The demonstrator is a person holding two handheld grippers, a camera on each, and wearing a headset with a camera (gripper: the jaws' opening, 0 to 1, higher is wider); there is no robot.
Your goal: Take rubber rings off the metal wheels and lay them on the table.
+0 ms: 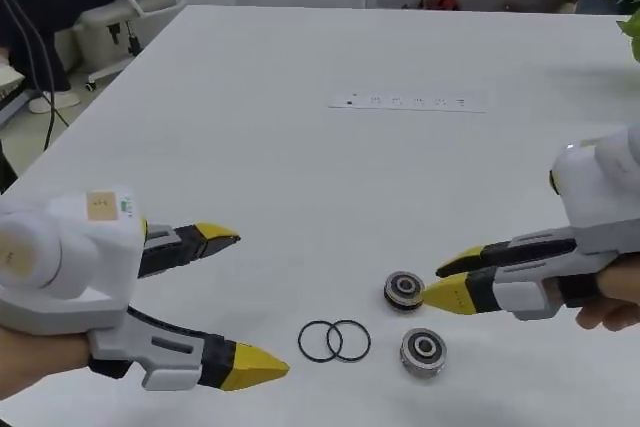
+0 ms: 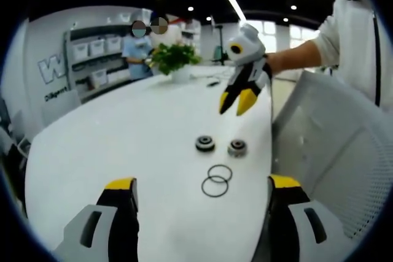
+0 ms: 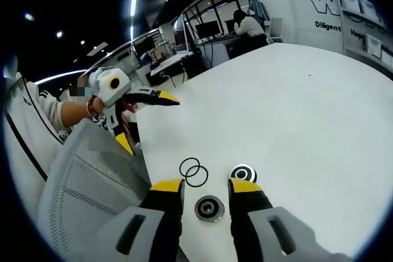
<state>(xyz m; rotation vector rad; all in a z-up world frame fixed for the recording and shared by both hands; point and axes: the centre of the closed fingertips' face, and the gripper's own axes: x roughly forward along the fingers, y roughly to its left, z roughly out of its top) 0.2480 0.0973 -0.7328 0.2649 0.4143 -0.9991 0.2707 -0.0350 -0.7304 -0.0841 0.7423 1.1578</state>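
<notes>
Rubber rings, two thin black loops, already off and lying on the white table: likely late in the task. Along the near edge: left gripper, spread wide, empty. Rings next, flat, overlapping, holes up, the pair's long axis along that edge. Then farther silver metal wheel and nearer silver metal wheel, on their faces. Last, right gripper, slightly parted, empty, tip beside the farther wheel. Cannot tell of any ring left on a wheel; if so, calls for pinning that wheel and peeling.

Two black rubber rings overlap beside two metal wheels.
</notes>
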